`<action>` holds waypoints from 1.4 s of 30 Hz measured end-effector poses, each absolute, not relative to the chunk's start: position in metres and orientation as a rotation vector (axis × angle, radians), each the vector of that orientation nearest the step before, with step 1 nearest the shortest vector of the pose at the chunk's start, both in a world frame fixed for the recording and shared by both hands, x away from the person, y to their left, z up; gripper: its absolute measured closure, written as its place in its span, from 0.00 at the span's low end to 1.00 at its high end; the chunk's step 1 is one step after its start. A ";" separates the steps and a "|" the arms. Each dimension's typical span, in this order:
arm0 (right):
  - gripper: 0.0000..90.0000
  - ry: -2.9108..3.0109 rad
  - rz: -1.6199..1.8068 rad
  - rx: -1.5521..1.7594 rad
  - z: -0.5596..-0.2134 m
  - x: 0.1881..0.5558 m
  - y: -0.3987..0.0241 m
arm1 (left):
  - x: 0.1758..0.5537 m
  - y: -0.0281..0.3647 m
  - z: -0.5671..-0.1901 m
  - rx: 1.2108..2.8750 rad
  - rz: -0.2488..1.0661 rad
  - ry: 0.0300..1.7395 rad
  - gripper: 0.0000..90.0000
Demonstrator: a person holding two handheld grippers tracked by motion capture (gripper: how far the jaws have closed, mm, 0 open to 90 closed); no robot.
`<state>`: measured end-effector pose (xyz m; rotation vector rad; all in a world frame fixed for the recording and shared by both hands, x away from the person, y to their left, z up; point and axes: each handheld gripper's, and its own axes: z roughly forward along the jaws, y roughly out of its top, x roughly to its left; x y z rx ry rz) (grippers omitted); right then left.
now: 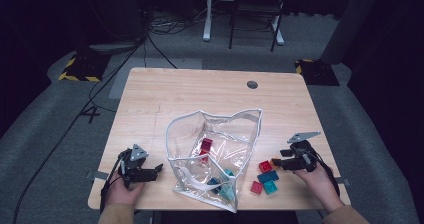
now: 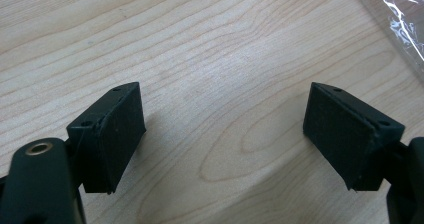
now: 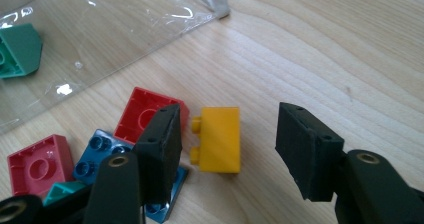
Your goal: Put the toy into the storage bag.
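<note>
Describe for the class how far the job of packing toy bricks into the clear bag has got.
Done: several bricks, one red, lie inside the clear bag. In hand: the right tool stands open around a yellow brick, not gripping. Left: that brick plus the red and blue bricks beside the bag. The left tool waits open.

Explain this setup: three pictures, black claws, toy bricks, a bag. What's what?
A person sits at a wooden table with a hand-held two-fingered gripper in each hand. The high view looks down from above; the other two cameras ride on the grippers. The left gripper is open over bare wood, holding nothing. The right gripper is open with a yellow brick lying between its fingers, not gripped. Red and blue bricks lie beside a clear plastic bag, which holds more bricks.
</note>
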<state>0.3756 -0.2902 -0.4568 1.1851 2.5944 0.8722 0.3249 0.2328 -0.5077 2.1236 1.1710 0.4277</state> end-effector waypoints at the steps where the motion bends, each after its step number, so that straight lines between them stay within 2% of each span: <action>1: 0.53 2.601 0.864 1.178 -0.457 0.375 -0.289 | 0.325 0.233 -0.508 2.124 0.428 1.171 0.19; 5: 0.62 2.624 0.804 1.180 -0.464 0.378 -0.286 | 0.325 0.233 -0.508 2.123 0.427 1.172 0.19; 9: 0.64 2.630 0.762 1.165 -0.471 0.381 -0.284 | 0.325 0.233 -0.508 2.122 0.428 1.172 0.19; 13: 0.72 2.619 0.722 1.155 -0.475 0.382 -0.282 | 0.325 0.233 -0.508 2.123 0.428 1.171 0.19; 19: 0.73 2.616 0.735 1.166 -0.469 0.381 -0.284 | 0.325 0.233 -0.508 2.124 0.428 1.170 0.19; 42: 0.73 2.627 0.931 1.044 -0.366 0.366 -0.277 | 0.325 0.233 -0.508 2.124 0.428 1.170 0.19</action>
